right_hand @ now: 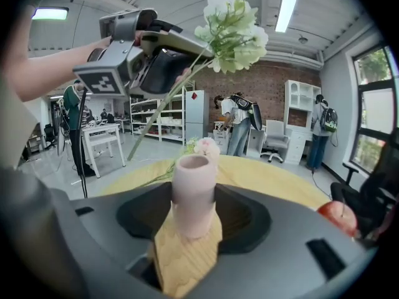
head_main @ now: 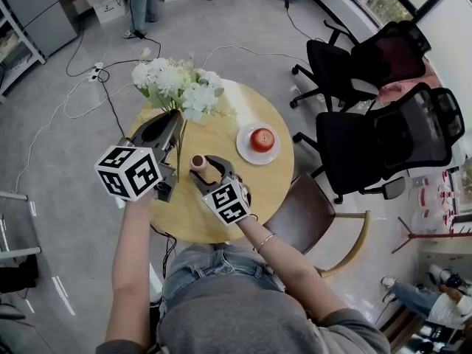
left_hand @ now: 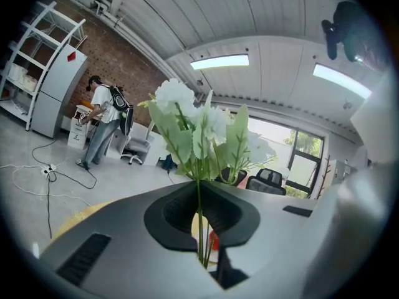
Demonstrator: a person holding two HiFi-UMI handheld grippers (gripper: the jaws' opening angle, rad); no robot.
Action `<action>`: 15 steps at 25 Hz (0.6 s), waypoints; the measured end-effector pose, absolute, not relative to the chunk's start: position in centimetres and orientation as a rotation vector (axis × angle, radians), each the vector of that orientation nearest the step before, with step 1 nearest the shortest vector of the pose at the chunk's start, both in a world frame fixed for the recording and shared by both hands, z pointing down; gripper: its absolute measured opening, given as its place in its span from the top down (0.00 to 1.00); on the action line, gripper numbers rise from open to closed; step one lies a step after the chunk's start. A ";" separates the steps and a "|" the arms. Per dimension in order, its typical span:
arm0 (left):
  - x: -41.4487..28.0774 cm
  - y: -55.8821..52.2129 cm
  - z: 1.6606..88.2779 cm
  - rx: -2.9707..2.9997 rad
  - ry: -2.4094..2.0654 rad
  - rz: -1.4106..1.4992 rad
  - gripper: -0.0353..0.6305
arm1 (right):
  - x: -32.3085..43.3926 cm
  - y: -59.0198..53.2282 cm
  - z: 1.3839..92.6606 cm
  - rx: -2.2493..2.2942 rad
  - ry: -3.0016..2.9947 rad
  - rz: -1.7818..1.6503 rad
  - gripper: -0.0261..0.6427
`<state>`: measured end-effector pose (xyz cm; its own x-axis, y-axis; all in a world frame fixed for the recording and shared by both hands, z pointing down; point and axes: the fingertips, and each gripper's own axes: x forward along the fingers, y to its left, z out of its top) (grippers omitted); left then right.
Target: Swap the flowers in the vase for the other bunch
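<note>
While the left gripper [head_main: 175, 124] is pinched tight on the white bunch's [head_main: 177, 87] thin green stems up high, the right gripper [head_main: 204, 167] is clamped round the empty pink vase [right_hand: 194, 192] below.

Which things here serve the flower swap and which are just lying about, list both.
Job: white flower bunch, stems clamped in the left gripper; small pink cylindrical vase held by the right gripper; pink-flowered bunch lying on the round wooden table.
Lying about: red apple on its white plate; black office chairs.
</note>
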<state>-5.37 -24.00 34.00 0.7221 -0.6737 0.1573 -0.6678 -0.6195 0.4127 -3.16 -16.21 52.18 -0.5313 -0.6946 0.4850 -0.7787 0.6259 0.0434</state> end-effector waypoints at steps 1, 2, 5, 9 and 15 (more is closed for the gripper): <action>-5.2 -23.9 33.3 2.493 -1.023 -0.037 0.91 | -3.2 -16.1 52.3 1.160 -2.387 0.245 0.62; -5.0 -23.8 32.8 2.507 -1.018 -0.053 0.91 | -3.4 -16.0 52.4 1.158 -2.387 0.244 0.62; -4.8 -23.4 31.7 2.544 -0.995 -0.092 0.91 | -4.3 -15.6 53.1 1.156 -2.385 0.235 0.62; -4.6 -23.3 31.0 2.575 -0.980 -0.142 0.91 | -5.4 -15.2 53.8 1.158 -2.381 0.229 0.62; -4.6 -23.9 31.6 2.596 -0.985 -0.172 0.91 | -6.7 -15.1 54.1 1.169 -2.376 0.233 0.62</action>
<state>-4.57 -23.92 31.58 0.7501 -0.6612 0.0133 -0.6178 -0.6933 0.3711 -6.69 -15.07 54.09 -0.5208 -0.7003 0.4882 -0.7819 0.6209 0.0566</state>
